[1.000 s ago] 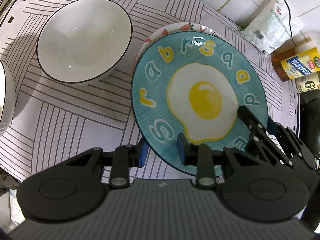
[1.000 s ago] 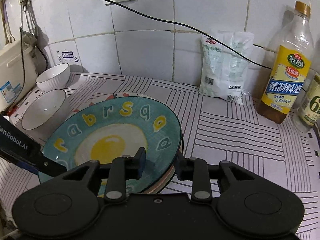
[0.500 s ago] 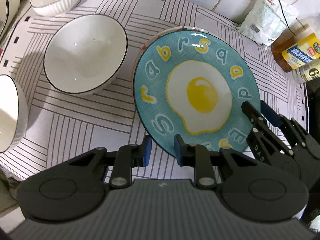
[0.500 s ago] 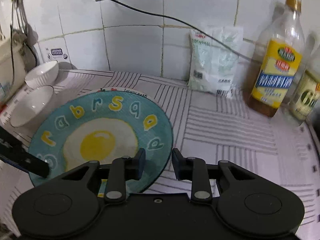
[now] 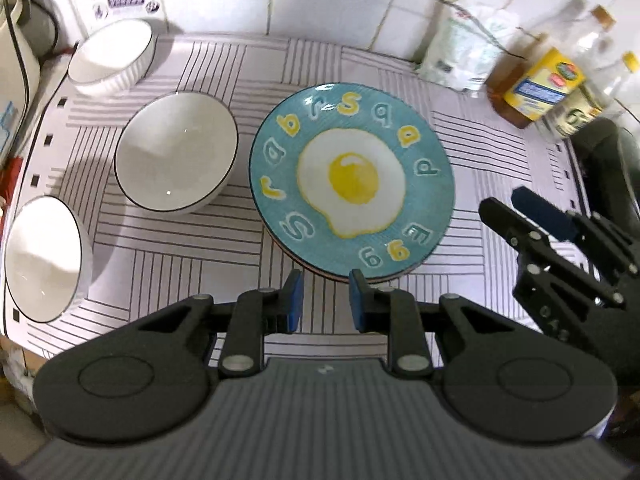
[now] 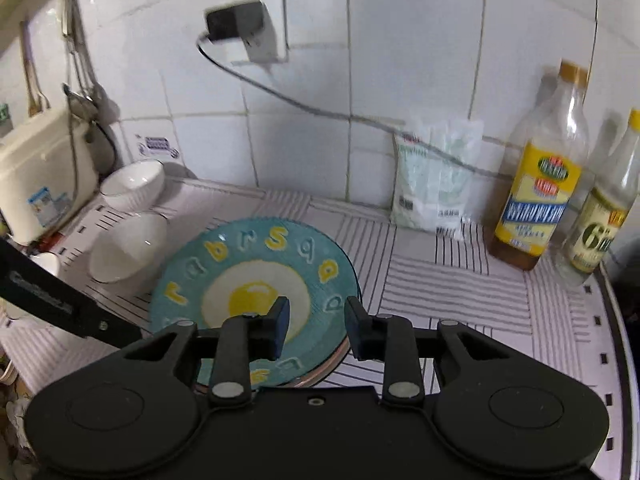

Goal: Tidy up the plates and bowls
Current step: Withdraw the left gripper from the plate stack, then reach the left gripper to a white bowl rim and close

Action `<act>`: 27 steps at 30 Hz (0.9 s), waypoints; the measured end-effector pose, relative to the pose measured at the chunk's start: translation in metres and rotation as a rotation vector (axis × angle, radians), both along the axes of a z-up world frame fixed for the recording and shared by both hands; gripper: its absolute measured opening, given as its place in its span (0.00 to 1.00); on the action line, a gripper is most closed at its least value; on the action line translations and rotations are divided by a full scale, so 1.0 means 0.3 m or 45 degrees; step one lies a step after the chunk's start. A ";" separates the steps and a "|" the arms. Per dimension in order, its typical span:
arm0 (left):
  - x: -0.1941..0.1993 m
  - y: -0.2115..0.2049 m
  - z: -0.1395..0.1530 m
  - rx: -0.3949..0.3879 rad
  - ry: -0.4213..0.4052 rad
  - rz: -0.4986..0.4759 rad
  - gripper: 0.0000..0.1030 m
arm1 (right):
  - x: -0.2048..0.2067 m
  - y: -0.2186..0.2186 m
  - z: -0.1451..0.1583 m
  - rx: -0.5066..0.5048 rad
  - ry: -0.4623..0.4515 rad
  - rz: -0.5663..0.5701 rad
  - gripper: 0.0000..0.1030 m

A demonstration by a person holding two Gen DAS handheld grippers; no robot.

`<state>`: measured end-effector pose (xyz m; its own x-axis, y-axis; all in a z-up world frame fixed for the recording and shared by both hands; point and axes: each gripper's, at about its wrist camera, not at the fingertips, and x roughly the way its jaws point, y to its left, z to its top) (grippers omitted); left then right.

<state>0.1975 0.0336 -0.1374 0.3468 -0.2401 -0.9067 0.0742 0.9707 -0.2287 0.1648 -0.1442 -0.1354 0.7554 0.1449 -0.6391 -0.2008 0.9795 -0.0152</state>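
A blue plate with a fried-egg picture lies flat on top of another plate on the striped cloth; it also shows in the right wrist view. Three white bowls stand to its left: one beside it, a ribbed one at the back, one at the front left edge. My left gripper is open and empty, raised just in front of the plate. My right gripper is open and empty above the plate's right front edge; it also shows in the left wrist view.
Two bottles and a white bag stand along the tiled back wall at the right. A cream appliance sits at the far left. A cable hangs from a wall plug.
Both grippers have let go of the blue plate and pulled back and up. The plate now lies flat on the plate beneath it.
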 end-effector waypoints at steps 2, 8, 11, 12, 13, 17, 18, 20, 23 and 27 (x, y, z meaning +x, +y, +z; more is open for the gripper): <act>-0.027 0.012 0.017 0.006 -0.013 -0.021 0.23 | -0.032 0.008 0.033 0.024 -0.033 0.046 0.35; -0.112 0.057 0.043 0.012 -0.046 -0.039 0.26 | -0.124 0.056 0.097 0.034 -0.095 0.134 0.49; -0.154 0.087 0.053 0.018 -0.062 -0.029 0.27 | -0.167 0.088 0.112 0.000 -0.114 0.178 0.58; -0.164 0.094 0.056 0.020 -0.066 -0.026 0.27 | -0.179 0.097 0.114 -0.009 -0.120 0.194 0.61; -0.176 0.103 0.057 0.021 -0.071 -0.024 0.27 | -0.193 0.108 0.116 -0.018 -0.125 0.211 0.62; -0.205 0.134 0.052 0.035 -0.079 -0.006 0.29 | -0.238 0.149 0.110 -0.066 -0.147 0.264 0.68; -0.211 0.143 0.050 0.036 -0.079 -0.002 0.31 | -0.248 0.159 0.104 -0.079 -0.148 0.276 0.68; -0.222 0.159 0.043 0.041 -0.078 -0.005 0.31 | -0.265 0.177 0.091 -0.100 -0.145 0.298 0.69; -0.235 0.178 0.033 0.059 -0.093 -0.004 0.31 | -0.277 0.202 0.068 -0.125 -0.134 0.330 0.70; -0.235 0.211 0.016 0.054 -0.097 0.017 0.34 | -0.267 0.248 0.039 -0.145 -0.132 0.379 0.71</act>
